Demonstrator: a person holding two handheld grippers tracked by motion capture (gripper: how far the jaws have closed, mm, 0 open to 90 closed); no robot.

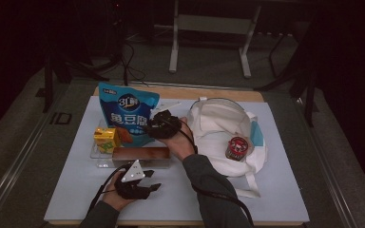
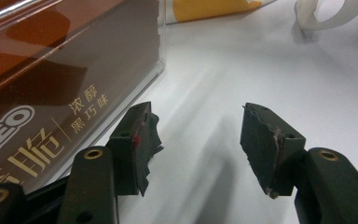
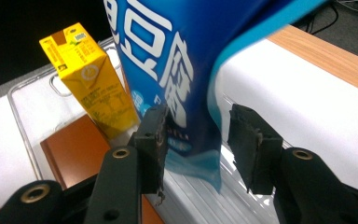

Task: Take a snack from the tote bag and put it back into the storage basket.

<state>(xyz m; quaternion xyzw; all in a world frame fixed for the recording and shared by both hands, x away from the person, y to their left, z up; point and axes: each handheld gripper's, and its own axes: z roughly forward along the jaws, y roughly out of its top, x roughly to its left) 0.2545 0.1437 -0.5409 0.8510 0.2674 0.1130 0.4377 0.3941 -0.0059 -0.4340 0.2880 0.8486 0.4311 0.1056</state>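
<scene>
A blue snack bag (image 1: 128, 111) stands upright at the back of a clear tray (image 1: 97, 160), next to a yellow drink carton (image 1: 105, 138) and a long brown biscuit box (image 1: 141, 154). My right gripper (image 1: 149, 127) reaches the bag from the right. In the right gripper view the right gripper (image 3: 198, 140) straddles the lower corner of the blue bag (image 3: 177, 70): one pad touches it, the other stands a little apart. My left gripper (image 1: 153, 180) rests in front of the tray. Its open jaws (image 2: 198, 140) hold nothing, and the brown box (image 2: 51, 93) is close on their left.
A white tote bag (image 1: 218, 137) lies open at the right of the white mat, with a red can (image 1: 237, 148) on it. Its strap (image 2: 326, 14) curls ahead of the left gripper. The yellow carton (image 3: 91, 79) stands left of the right gripper's jaws. The table's wooden edge (image 3: 326, 51) runs behind.
</scene>
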